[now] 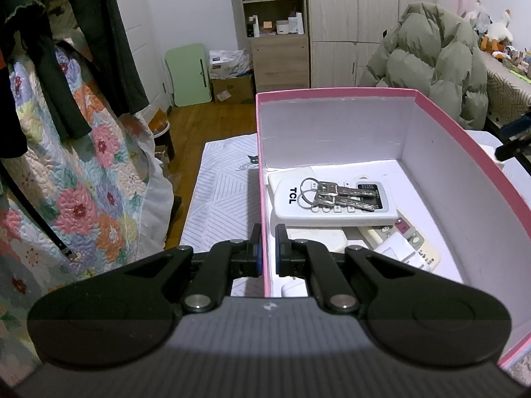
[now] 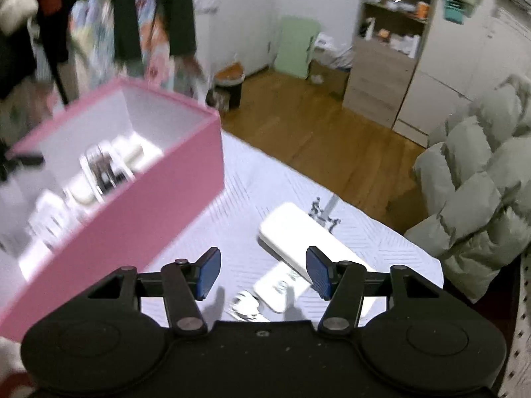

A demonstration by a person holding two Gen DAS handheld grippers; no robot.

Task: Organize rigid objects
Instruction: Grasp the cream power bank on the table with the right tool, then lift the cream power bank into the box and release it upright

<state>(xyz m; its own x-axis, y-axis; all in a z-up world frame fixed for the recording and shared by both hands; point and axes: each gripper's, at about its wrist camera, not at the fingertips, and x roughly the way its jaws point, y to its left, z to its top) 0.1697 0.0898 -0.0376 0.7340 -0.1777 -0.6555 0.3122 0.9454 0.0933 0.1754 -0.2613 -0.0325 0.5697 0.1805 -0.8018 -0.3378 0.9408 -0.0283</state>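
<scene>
Pink box (image 1: 464,152) wall in left claw (image 1: 268,248)

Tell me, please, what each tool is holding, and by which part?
The left tool pinches the pink box by its near side wall. The right tool is open and holds nothing.

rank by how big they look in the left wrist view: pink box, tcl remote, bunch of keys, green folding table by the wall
1. pink box, by far the largest
2. green folding table, though it stands much farther from the camera, so its true size is unsure
3. TCL remote
4. bunch of keys, lying on that remote
</scene>
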